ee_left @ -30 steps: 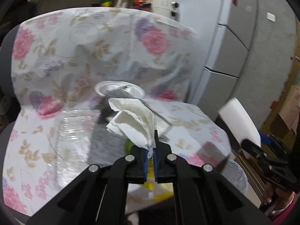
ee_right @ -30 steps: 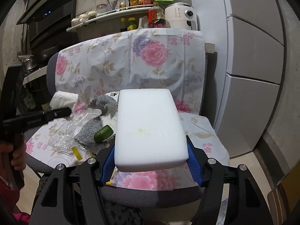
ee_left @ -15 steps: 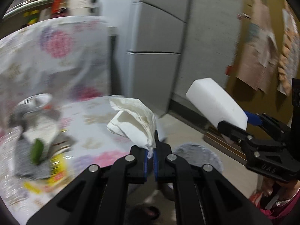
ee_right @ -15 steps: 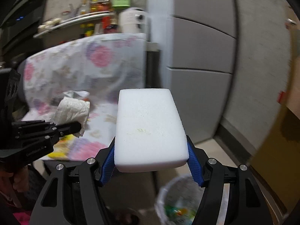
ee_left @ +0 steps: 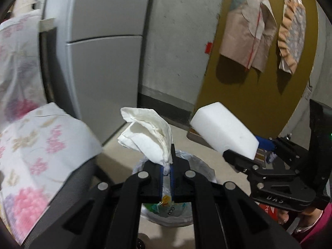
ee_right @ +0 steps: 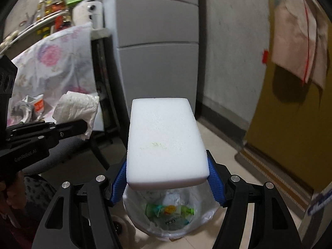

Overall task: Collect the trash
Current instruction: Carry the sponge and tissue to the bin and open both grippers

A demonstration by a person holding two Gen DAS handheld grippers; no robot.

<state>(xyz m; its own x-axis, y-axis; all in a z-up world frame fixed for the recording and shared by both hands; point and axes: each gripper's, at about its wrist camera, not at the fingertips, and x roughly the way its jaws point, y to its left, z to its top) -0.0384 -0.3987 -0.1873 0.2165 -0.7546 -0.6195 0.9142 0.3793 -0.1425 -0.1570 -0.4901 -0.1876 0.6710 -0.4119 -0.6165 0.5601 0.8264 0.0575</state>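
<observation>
My left gripper [ee_left: 166, 167] is shut on a crumpled white paper napkin [ee_left: 148, 137] and holds it above a bin lined with a clear bag [ee_left: 199, 166]; the napkin also shows in the right wrist view [ee_right: 76, 105]. My right gripper [ee_right: 167, 178] is shut on a white foam block [ee_right: 165, 143], held over the same bin [ee_right: 205, 215], which holds colourful wrappers. The foam block also shows in the left wrist view [ee_left: 224, 132], to the right of the napkin.
A chair with a floral cover [ee_left: 37, 145] stands at the left, with more litter on its seat [ee_right: 29, 108]. A grey fridge [ee_right: 157, 51] is behind. A mustard-yellow door [ee_left: 259, 83] with hanging paper bags is at the right. The floor is tiled.
Both grippers have swung right, away from the chair, and now hang over the bin on the floor. Each keeps its hold on its item.
</observation>
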